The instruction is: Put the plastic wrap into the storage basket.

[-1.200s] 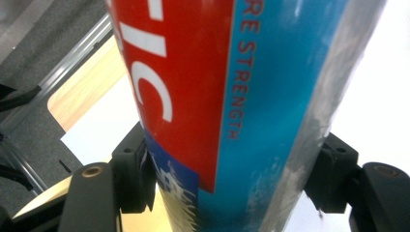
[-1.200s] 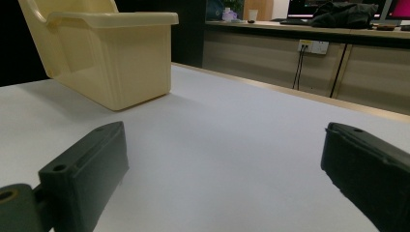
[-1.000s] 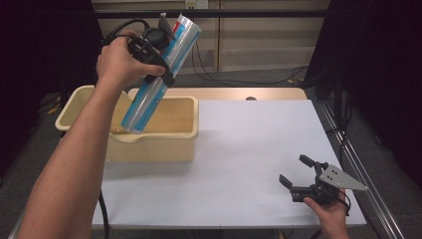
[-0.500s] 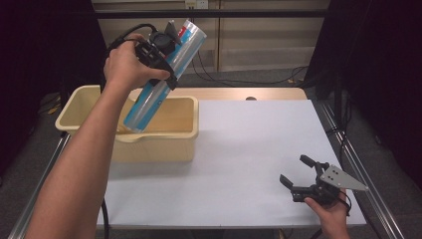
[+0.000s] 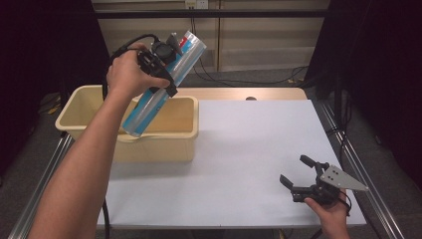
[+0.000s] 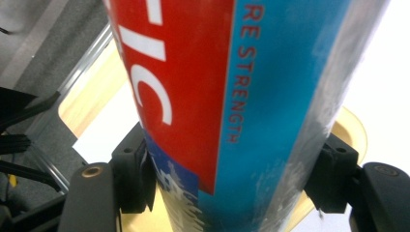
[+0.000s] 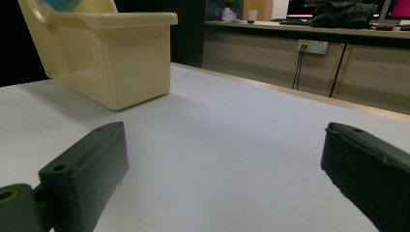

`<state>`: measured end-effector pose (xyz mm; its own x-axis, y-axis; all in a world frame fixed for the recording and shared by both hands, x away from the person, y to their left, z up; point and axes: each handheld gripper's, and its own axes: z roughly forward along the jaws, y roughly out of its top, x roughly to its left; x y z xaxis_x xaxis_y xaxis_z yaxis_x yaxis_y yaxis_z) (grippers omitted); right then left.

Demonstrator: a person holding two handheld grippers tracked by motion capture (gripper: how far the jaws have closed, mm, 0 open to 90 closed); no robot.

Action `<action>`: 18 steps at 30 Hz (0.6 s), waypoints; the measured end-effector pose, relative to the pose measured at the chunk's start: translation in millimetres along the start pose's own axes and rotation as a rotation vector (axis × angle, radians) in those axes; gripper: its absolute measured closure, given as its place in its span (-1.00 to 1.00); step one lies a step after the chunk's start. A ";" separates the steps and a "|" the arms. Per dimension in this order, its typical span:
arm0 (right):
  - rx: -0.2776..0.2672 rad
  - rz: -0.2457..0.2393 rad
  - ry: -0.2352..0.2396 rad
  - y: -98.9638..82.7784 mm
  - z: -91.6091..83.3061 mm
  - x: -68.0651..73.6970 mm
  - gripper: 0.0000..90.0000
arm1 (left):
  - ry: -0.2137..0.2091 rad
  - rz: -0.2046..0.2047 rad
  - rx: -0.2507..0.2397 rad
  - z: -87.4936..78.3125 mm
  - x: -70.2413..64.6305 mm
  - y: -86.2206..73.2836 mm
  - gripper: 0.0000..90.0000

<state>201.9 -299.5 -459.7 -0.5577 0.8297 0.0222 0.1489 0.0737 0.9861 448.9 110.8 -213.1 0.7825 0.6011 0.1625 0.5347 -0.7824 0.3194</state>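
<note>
Fingers [image 6: 130, 179] of the left gripper [image 5: 161, 62] are clamped on a long blue tube [image 5: 159, 87], one black pad pressed to each side of it in the left gripper view. The tube carries a red panel with white letters and a silvery strip down one edge. From the high view the left hand [image 5: 127, 74] holds it raised and tilted, its top leaning away toward the back right and its lower end hanging over the open mouth of a cream bin [image 5: 82, 107]; whether that end touches the bin's inside cannot be told. The bin stands at the left rear of the white worktop [image 5: 249, 149], with a wooden strip showing along the far edge behind it. Well apart, at the near right corner, the right hand [image 5: 331, 211] holds the right gripper [image 5: 301, 174] low over the worktop, a grey three-cornered plate on top. Its fingers [image 7: 84, 166] are spread wide with nothing between them, and they face across the bare white surface toward the bin [image 7: 104, 53].
</note>
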 end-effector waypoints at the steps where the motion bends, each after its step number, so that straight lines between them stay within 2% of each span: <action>1: 0.000 0.002 0.002 -0.1 0.1 0.0 -0.95 | 0.000 0.004 -0.003 0.9 0.0 -0.8 -0.29; 11: 0.002 0.003 0.002 -0.2 0.4 0.3 -0.95 | 0.009 0.028 0.006 7.6 -0.7 -4.3 -0.29; 18: 0.005 0.001 0.005 -0.4 0.7 0.8 -0.95 | 0.009 0.070 0.022 13.7 -4.4 -2.9 -0.29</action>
<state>202.0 -298.4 -460.2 -0.5614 0.8272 0.0237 0.1534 0.0759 0.9852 448.3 108.2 -227.6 0.8152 0.5464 0.1919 0.4859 -0.8256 0.2867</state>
